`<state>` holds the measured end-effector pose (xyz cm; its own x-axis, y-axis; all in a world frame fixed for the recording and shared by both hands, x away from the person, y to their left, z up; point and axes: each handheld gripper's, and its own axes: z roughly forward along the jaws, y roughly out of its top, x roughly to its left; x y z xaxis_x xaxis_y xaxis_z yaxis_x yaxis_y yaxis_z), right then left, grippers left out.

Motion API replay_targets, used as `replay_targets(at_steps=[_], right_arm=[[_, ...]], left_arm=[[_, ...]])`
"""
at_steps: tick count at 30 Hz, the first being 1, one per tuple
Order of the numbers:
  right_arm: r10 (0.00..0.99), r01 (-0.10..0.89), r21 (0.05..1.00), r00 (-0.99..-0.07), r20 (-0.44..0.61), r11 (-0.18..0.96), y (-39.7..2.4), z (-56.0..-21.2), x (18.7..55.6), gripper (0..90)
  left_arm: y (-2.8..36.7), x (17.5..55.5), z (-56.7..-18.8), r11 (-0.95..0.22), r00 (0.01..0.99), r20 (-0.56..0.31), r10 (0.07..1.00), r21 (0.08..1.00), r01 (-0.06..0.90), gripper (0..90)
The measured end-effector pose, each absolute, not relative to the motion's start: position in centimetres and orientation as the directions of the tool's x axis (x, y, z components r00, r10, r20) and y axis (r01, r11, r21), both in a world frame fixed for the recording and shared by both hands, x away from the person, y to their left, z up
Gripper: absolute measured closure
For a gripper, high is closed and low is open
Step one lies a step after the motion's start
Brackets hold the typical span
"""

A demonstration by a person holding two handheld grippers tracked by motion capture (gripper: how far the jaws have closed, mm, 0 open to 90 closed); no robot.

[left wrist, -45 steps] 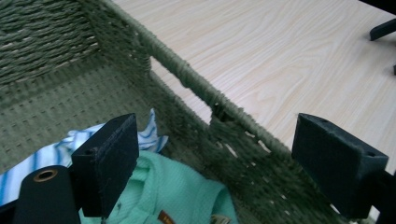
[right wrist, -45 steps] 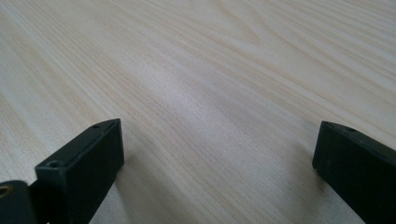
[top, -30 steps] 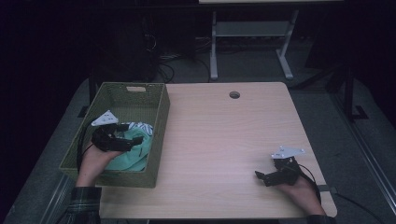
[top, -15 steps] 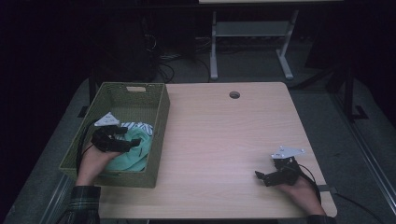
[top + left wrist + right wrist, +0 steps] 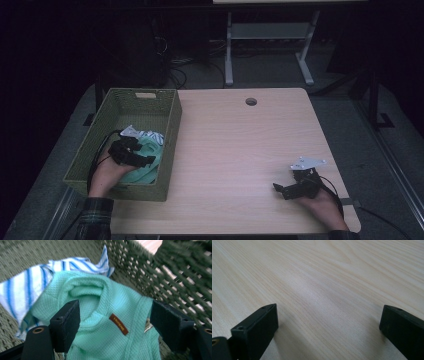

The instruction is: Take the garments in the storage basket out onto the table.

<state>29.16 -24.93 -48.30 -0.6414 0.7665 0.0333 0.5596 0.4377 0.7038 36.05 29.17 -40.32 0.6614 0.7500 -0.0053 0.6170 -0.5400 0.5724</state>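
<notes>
My left gripper [image 5: 134,154] sits down inside the green woven basket [image 5: 167,131], poised over the mint-green knit garment [image 5: 110,322]. Its jaws have just been closing and stand wide on either side of a raised fold of the fabric; the pads [image 5: 66,323] flank the cloth, and I cannot see them pressing on it. A small brown label [image 5: 119,324] shows on the garment between them. That garment lies at the basket's near right corner, against the right wall, and a white cloth with blue stripes [image 5: 27,287] lies just behind it, partly tucked under it. The basket stands along the left edge of the wooden table [image 5: 240,150], overhanging it a little. My right gripper [image 5: 289,190] rests near the table's near right corner, its jaws spread wide over bare wood with nothing between them.
</notes>
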Motion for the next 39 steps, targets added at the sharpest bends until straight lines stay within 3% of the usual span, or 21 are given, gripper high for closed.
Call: replay_targets(at_steps=[18,21,33,39], right_arm=[[0.769,0.562,0.704,-0.638,0.035,0.434,-24.9,-48.3,29.2,1.7],[0.769,0.562,0.703,-0.638,0.035,0.435,-24.9,-48.3,29.2,1.7],[0.770,0.565,0.703,-0.637,0.037,0.433,-24.8,-48.3,29.2,1.7],[0.770,0.565,0.703,-0.637,0.037,0.433,-24.8,-48.3,29.2,1.7]], left_arm=[[28.0,36.4,-42.0,-0.620,0.688,0.003,0.726,0.434,0.653,24.3],[27.9,36.5,-42.2,-0.626,0.682,0.010,0.732,0.408,0.665,29.9],[27.5,36.6,-43.2,-0.641,0.676,-0.007,0.737,0.313,0.701,34.2],[27.6,36.7,-43.1,-0.642,0.676,-0.007,0.737,0.310,0.702,45.3]])
